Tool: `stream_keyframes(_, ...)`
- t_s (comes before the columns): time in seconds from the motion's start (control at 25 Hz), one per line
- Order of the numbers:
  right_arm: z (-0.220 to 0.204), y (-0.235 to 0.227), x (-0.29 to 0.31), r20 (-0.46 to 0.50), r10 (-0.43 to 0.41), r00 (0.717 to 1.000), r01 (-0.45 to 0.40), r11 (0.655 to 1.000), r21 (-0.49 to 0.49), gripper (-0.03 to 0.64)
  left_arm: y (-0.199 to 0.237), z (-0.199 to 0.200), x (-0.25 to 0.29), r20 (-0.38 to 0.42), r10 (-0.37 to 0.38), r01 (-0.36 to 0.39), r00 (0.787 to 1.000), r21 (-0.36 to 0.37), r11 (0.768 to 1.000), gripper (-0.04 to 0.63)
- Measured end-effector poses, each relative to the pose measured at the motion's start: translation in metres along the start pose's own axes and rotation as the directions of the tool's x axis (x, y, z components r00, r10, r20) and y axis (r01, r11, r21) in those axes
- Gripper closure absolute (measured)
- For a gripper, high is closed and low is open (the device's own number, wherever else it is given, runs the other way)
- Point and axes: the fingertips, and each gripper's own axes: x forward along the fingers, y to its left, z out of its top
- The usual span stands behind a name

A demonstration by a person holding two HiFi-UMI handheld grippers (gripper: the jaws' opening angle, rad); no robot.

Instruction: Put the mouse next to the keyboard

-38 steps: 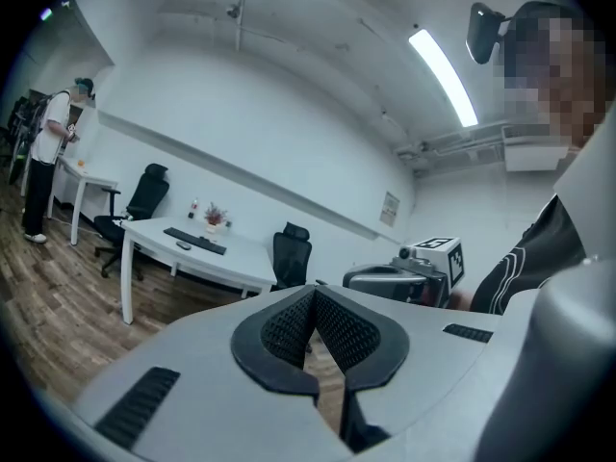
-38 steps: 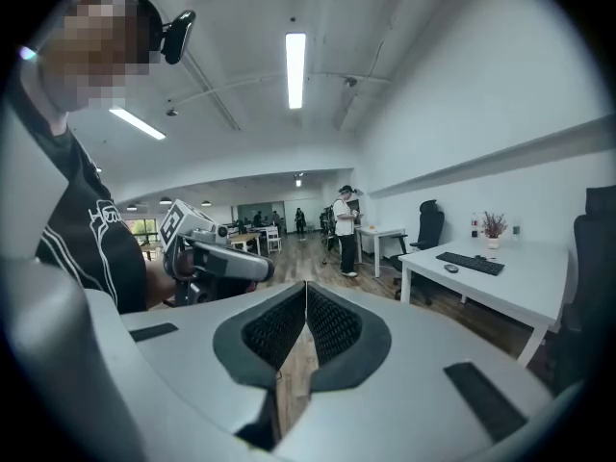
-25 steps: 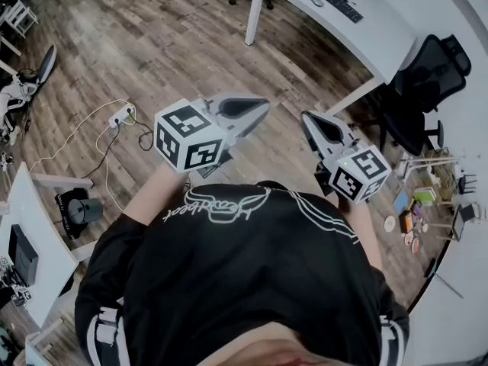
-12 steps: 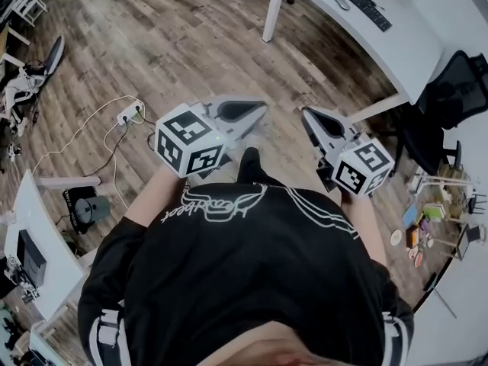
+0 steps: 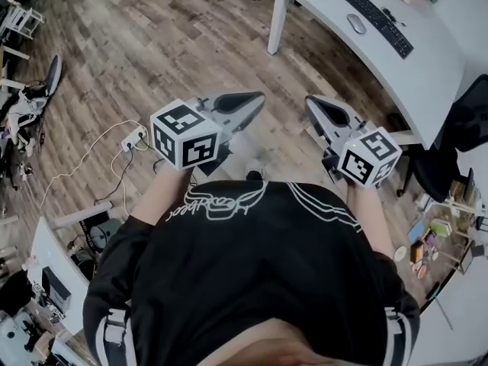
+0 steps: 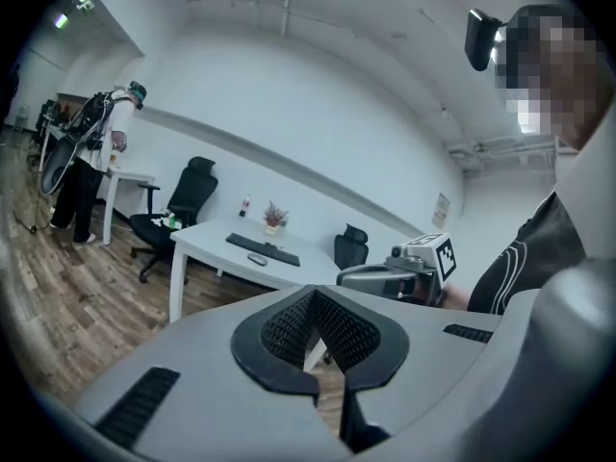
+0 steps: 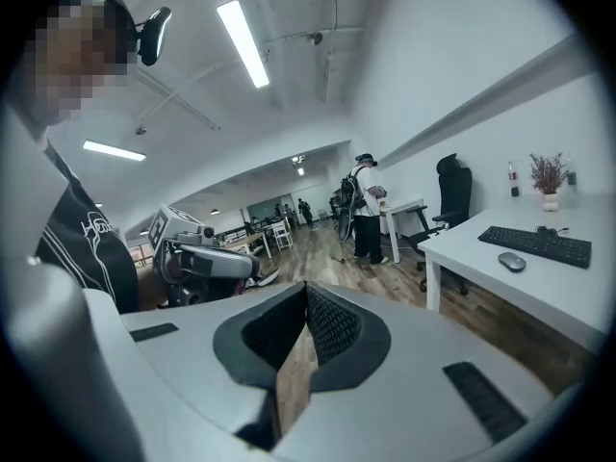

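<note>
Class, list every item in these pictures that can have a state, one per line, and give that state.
Left gripper: jaws shut, nothing between them.
Right gripper: jaws shut, nothing between them.
Small grey computer mouse: lying on the white desk beside the keyboard, not held.
Long black keyboard: lying flat on the same desk.
White power strip: on the wooden floor, cables running from it.

Plastic, wood and cloth
The desk (image 5: 427, 75) is smooth matt white; on it, the keyboard (image 5: 374, 17) is matt black plastic, the mouse (image 5: 356, 24) smooth grey. Beside the desk, the floor (image 5: 152, 44) is grainy wood. The left gripper (image 5: 258, 100) and right gripper (image 5: 309, 102) are matt grey plastic with ribbed black pads (image 6: 286, 330); the shirt (image 5: 252, 280) is black cloth.
</note>
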Motion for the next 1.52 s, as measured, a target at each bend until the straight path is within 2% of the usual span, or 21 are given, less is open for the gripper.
stream_keyframes(0.16, 0.028, -0.049, 0.013, 0.015, -0.052, 0.999, 0.052, 0.999, -0.010, 0.609, 0.026, 0.040, 0.041, 0.022, -0.066, 0.065, 0.998, 0.027, 0.998, 0.588)
stream_keyframes(0.4, 0.049, -0.094, 0.004, 0.045, -0.136, 0.990, 0.137, 0.991, -0.014, 0.607, 0.040, 0.063, 0.092, -0.032, -0.156, 0.158, 0.987, 0.070, 0.985, 0.588)
stream_keyframes(0.6, 0.055, -0.136, -0.011, 0.069, -0.221, 0.973, 0.220, 0.975, 0.020, 0.607, 0.045, 0.077, 0.142, -0.087, -0.244, 0.252, 0.966, 0.092, 0.963, 0.588)
stream_keyframes(0.88, 0.059, -0.200, -0.009, 0.084, -0.348, 0.934, 0.342, 0.936, 0.079, 0.607, 0.080, 0.093, 0.209, -0.150, -0.354, 0.369, 0.923, 0.086, 0.925, 0.588)
stream_keyframes(1.12, 0.067, -0.283, 0.001, 0.059, -0.435, 0.898, 0.420, 0.891, 0.172, 0.607, 0.122, 0.114, 0.287, -0.235, -0.420, 0.444, 0.877, 0.059, 0.894, 0.588)
stream_keyframes(1.4, 0.071, -0.366, 0.039, -0.001, -0.446, 0.895, 0.432, 0.868, 0.245, 0.607, 0.182, 0.134, 0.365, -0.321, -0.472, 0.494, 0.821, -0.016, 0.869, 0.588)
stream_keyframes(1.52, 0.073, -0.401, 0.048, -0.028, -0.448, 0.894, 0.439, 0.861, 0.255, 0.607, 0.200, 0.137, 0.394, -0.350, -0.490, 0.514, 0.798, -0.027, 0.857, 0.588)
